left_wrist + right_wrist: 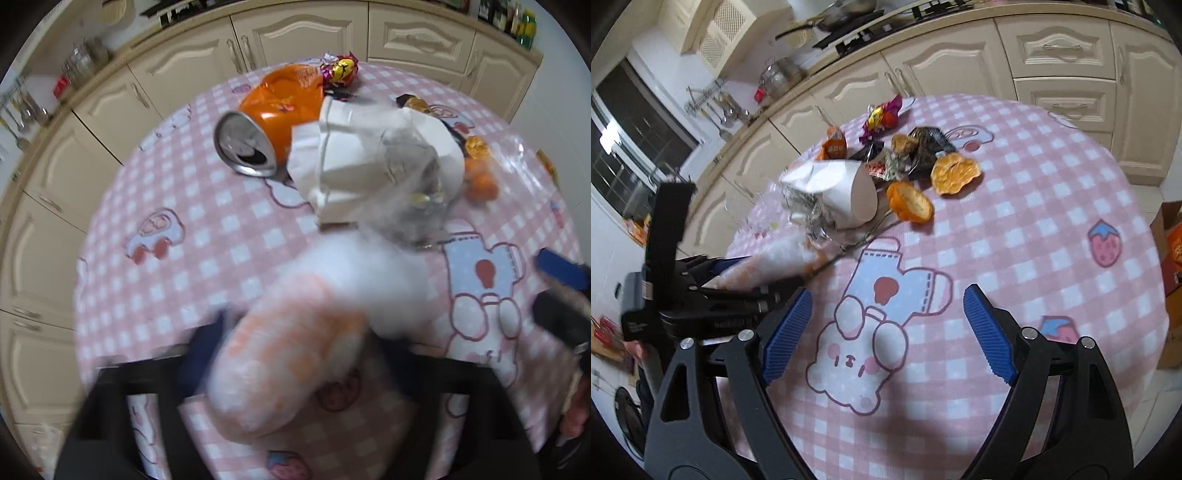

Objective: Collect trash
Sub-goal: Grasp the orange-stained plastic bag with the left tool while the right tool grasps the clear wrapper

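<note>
The trash sits in one heap at the far side of the round bench (1052,192), on its pink checked cloth. The step in hand looks like the first pick from the near edge of that heap. The left gripper (295,354) has a soft, blurred bundle (295,350) of clear wrap, white with orange patches, between its jaws. The jaws stand about half apart around it, and the blur hides the pads, so I cannot tell whether they press on it yet. The right gripper (886,325) hangs wide over bare cloth, holding nothing, well short of the heap.

Next, I judge, the left needs a firm close on the bundle before lifting. The film trails back under the heap, so it may drag other pieces along. No bin or bag for the trash shows in either view.

Counting what I can make out: one crushed orange can (266,122) on its side, its open top facing the left gripper. One white paper cup (846,192), also on its side, lies against the can. Two orange peels (955,173) sit just beside the cup. One bright foil wrapper (882,114) lies at the far edge, and one dark wrapper (927,147) behind the peels. Smaller scraps between them are too jumbled to count.
</note>
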`<state>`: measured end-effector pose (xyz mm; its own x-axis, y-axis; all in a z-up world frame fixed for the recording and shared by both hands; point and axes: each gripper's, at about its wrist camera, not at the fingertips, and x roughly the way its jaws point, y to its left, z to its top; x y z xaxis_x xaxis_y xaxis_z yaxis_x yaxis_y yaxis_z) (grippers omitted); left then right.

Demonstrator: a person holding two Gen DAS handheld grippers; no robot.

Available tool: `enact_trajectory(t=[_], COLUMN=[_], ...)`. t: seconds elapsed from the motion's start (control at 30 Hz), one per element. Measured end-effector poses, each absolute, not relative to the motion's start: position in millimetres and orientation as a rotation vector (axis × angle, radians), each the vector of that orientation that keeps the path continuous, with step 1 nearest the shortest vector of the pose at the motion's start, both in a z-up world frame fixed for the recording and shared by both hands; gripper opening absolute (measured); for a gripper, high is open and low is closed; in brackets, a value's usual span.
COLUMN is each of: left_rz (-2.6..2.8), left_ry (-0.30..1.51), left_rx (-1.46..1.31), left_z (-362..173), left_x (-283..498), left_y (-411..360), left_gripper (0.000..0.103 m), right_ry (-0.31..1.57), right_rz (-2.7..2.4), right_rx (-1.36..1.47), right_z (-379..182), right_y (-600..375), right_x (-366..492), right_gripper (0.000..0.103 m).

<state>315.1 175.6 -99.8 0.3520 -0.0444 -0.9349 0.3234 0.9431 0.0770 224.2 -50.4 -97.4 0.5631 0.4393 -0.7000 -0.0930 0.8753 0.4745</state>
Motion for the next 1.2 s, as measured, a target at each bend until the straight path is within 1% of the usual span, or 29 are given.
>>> enact_trajectory(t=[0.03,0.07,0.1,0.17,0.3,0.5,0.63,0.77,0.83,0.97,1.0,1.13,1.2], left_rz=[-0.249,-0.216,-0.199,-0.195,-0.173,-0.062,-0.03,0.008,0.015,0.018,0.013,0.013,0.003], left_ry=[1.188,1.178,1.171,1.16,1.117,1.067,1.026,1.009,1.005,1.003,1.003,0.994,0.99], left_rx=[0.234,0.213,0.205,0.148,-0.053,-0.282,-0.359,-0.371,-0.377,-0.387,-0.391,-0.367,-0.376], left_z=[-98.6,-97.2,-96.6,-94.1,-85.5,-85.1,-80.7,-82.3,-83.1,-85.9,-86.3,-85.1,-84.2], left_x=[313.1,309.1,305.9,296.8,275.0,252.2,241.7,237.9,238.2,239.5,238.6,234.1,231.7], left_y=[178.8,183.2,185.8,193.4,219.1,248.6,251.5,252.1,253.9,254.1,253.7,247.9,246.5], left_gripper=[0.05,0.045,0.045,0.044,0.044,0.044,0.044,0.044,0.044,0.044,0.044,0.044,0.044], right_ry=[0.933,0.936,0.939,0.942,0.932,0.945,0.948,0.97,0.949,0.94,0.93,0.925,0.918], right_rz=[0.334,0.344,0.352,0.387,0.43,0.471,0.453,0.427,0.406,0.413,0.418,0.437,0.431], right_rx=[0.392,0.382,0.372,0.339,0.301,0.247,0.187,0.144,0.114,0.078,0.074,0.111,0.12], right_z=[-98.0,-98.3,-98.3,-95.8,-89.5,-89.8,-93.1,-103.1,-104.6,-104.1,-104.6,-102.4,-102.1], right_y=[-45.4,-42.2,-39.9,-34.1,-27.0,-10.4,5.6,19.0,23.6,29.2,28.5,20.8,16.4], right_x=[225.8,227.8,229.1,234.5,243.9,253.3,263.9,278.4,284.1,288.4,285.4,280.1,276.1], right_gripper=[0.083,0.083,0.083,0.083,0.083,0.083,0.083,0.083,0.083,0.075,0.069,0.064,0.06])
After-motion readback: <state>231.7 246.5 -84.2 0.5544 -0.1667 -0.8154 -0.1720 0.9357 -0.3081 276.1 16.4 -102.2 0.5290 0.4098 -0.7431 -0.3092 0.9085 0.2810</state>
